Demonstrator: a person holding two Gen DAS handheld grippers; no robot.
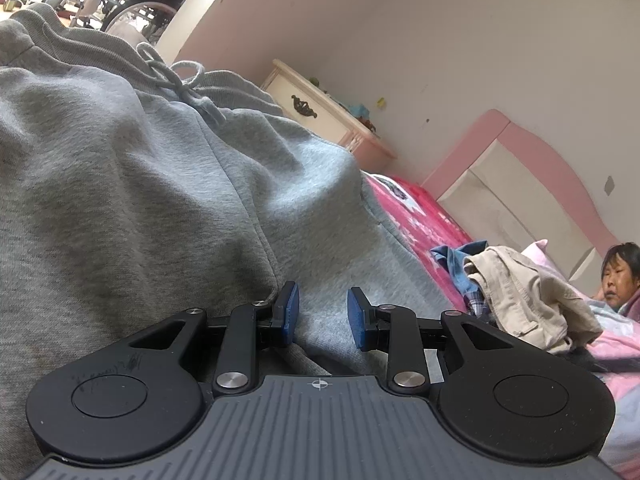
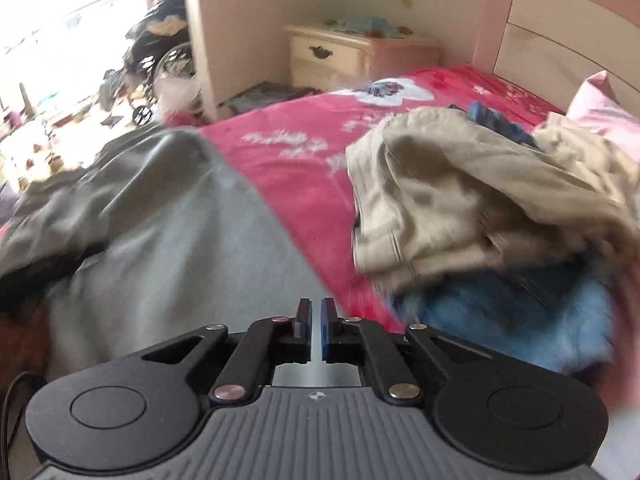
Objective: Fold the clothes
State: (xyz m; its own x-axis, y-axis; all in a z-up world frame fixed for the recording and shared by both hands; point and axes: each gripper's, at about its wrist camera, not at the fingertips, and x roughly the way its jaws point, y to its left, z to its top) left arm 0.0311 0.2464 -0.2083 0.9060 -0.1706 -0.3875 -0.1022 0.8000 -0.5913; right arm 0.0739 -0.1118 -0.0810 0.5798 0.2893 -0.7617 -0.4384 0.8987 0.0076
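Note:
Grey sweatpants [image 1: 160, 168] with a tied drawstring [image 1: 180, 80] fill the left wrist view, bunched up on the red floral bed cover [image 1: 420, 224]. My left gripper [image 1: 323, 316] is open low over the grey cloth, with fabric showing between its blue pads. In the blurred right wrist view the same sweatpants [image 2: 168, 232] run from the left down to my right gripper [image 2: 316, 320]. Its pads are almost together, pinching the pants' near edge where it meets the bed cover [image 2: 300, 152].
A pile of beige trousers [image 2: 460, 200] on blue garments [image 2: 500, 320] lies right of the sweatpants. A person [image 1: 620, 276] lies by the pink headboard [image 1: 540, 168]. A cream nightstand [image 2: 340, 56] and a wheelchair [image 2: 160, 60] stand beyond the bed.

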